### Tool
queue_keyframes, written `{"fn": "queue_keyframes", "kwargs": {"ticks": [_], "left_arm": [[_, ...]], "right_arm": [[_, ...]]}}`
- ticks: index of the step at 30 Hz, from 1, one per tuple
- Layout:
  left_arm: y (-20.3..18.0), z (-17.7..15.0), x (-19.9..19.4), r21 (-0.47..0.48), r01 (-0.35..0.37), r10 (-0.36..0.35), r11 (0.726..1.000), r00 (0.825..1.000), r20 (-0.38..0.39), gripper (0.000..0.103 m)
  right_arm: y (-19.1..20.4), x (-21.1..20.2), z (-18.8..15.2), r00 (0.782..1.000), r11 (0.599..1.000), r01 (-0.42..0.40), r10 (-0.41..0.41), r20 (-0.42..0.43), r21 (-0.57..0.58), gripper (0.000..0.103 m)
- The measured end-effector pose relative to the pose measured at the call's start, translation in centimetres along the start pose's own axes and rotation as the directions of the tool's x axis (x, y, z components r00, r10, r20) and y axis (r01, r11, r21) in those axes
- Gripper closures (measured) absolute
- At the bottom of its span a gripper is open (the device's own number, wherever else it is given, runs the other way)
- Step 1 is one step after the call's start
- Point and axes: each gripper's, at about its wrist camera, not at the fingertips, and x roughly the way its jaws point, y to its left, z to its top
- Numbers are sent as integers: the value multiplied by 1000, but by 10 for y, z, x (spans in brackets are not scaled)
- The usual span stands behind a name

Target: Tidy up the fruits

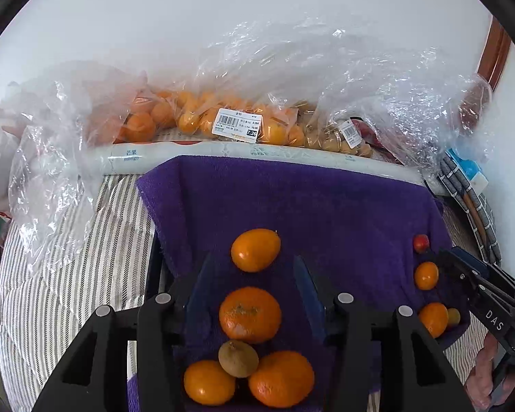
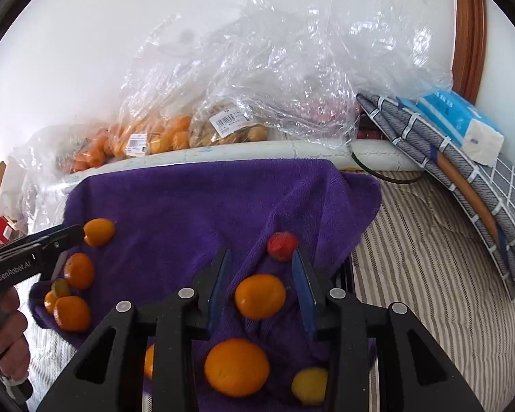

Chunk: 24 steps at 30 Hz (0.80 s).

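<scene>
Two black handheld grippers with blue finger pads hover over a purple terry towel point(image 1: 326, 206) spread on a striped bedcover point(image 2: 429, 274). The left gripper point(image 1: 254, 267), its claw spread, has a round orange mandarin point(image 1: 250, 315) between its fingers near the towel's front edge. The right gripper point(image 2: 261, 261), also spread, brackets a smaller orange citrus point(image 2: 260, 296) near the towel's right edge, a small red fruit point(image 2: 282, 245) just beyond.
</scene>
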Motion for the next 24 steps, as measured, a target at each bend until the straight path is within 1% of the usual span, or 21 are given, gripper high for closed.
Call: {"fn": "queue_keyframes", "kwargs": {"ticks": [3, 5, 7, 10, 13, 15, 16, 17, 18, 20, 21, 23, 24], "left_arm": [[-5, -10, -22, 0, -18, 18, 1000, 1000, 1, 55], [-8, -19, -40, -11, -10, 10, 1000, 1000, 9, 55], [-12, -29, -59, -14, -13, 13, 1000, 1000, 15, 55], [-22, -44, -91, 3, -36, 36, 999, 998, 44, 47], [-33, -60, -125, 28, -49, 46, 998, 995, 86, 46], [-38, -69, -145, 40, -43, 38, 998, 993, 112, 46], [-41, -75, -159, 34, -44, 39, 998, 990, 139, 46], [-42, -80, -167, 28, -45, 40, 999, 987, 158, 45], [-44, -85, -177, 26, -42, 37, 999, 984, 176, 44], [-48, -95, -196, 31, -31, 24, 999, 980, 196, 36], [-50, -101, -205, 34, -28, 20, 999, 978, 209, 34], [-56, -111, -221, 45, -31, 19, 999, 971, 240, 27], [-59, -116, -230, 53, -34, 20, 998, 966, 258, 26]], "right_arm": [[8, -28, -5, 1000, 999, 19, -19, 4, -28, 66], [14, -49, -10, 998, 997, 57, -57, 7, -47, 66], [17, -70, -16, 997, 996, 78, -77, 27, -38, 66], [18, -103, -26, 996, 996, 83, -82, 34, -23, 66], [15, -137, -40, 995, 996, 86, -86, 47, -4, 65], [15, -162, -53, 991, 995, 101, -101, 85, 7, 59], [16, -175, -59, 988, 994, 109, -109, 108, 6, 53], [17, -188, -66, 986, 994, 106, -105, 130, 2, 44], [18, -196, -72, 985, 995, 102, -101, 141, 2, 40], [17, -218, -85, 981, 995, 102, -102, 164, 9, 34], [17, -228, -91, 979, 994, 106, -106, 175, 8, 32], [17, -245, -101, 974, 993, 114, -112, 199, 4, 24], [17, -252, -106, 971, 993, 117, -115, 209, 2, 22]]}}
